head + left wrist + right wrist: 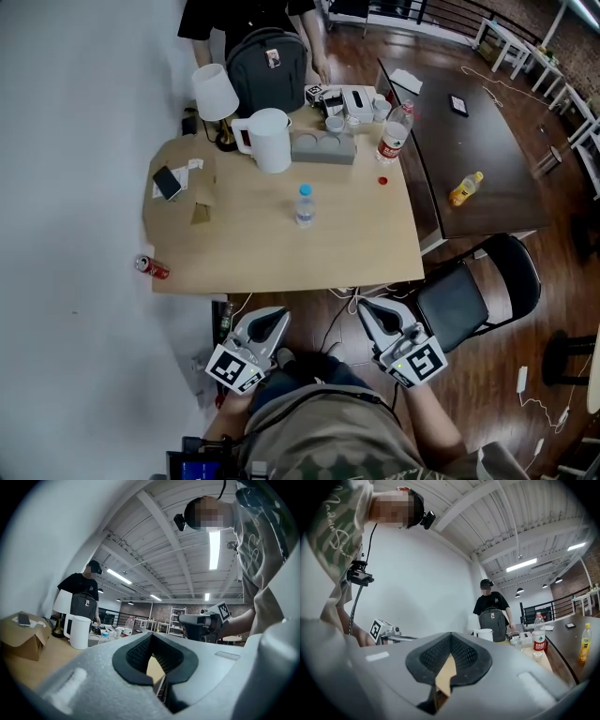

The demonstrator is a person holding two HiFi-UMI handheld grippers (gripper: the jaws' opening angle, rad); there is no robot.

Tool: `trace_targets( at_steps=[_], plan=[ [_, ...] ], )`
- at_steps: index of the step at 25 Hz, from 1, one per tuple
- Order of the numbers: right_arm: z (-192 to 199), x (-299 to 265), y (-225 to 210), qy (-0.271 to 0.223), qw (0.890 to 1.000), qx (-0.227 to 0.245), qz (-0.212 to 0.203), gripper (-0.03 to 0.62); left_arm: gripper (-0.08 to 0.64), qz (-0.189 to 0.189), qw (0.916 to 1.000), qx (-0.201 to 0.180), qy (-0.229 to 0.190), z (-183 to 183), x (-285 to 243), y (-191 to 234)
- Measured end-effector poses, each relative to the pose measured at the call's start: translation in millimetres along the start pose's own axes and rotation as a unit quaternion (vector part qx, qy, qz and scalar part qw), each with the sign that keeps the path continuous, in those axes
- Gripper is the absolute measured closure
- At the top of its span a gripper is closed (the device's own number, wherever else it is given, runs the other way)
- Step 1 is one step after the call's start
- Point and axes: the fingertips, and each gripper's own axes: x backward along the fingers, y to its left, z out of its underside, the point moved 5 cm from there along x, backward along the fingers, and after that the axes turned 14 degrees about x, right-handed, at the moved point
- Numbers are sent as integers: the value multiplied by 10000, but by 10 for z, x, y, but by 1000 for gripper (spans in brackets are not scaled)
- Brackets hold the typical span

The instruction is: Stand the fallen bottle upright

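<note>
Both tools are held level, short of the near edge of the light worktop [281,253]. The left tool [270,325] and right tool [372,311] are both clenched: in each tool's own view the black pads meet at the tips with nothing between them (left [151,654], right [450,660]).

Head view only:
- A small clear bottle [305,204] with a blue cap stands upright mid-worktop, ahead of both tools and between their lines.
- A red can [150,266] lies on its side far to the left of the left tool; I cannot tell whether it is on the worktop corner.
- A black chair [469,291] sits just right of the right tool.

Left tool view only:
- A cardboard box [21,637] sits ahead to the left, with a white jug [78,631] beyond it.

The yellow bottle [466,188] is on the dark worktop [478,131], ahead and well right of the right tool. From the head it reads slanted, cap away from the person. The right tool view shows it [582,644] standing on its base with the cap on top and yellow-orange contents. In that view a red-labelled bottle [539,637] stands upright to its left, nearer the tool's line. The left tool view does not show the yellow bottle.
</note>
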Motion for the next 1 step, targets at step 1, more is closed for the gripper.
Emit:
trace_targets(
  at_steps=[1],
  plan=[
    [-13, 3, -16, -19, 10000, 9, 7, 589, 560, 15, 10000, 1, 13, 10, -25, -13]
  ],
)
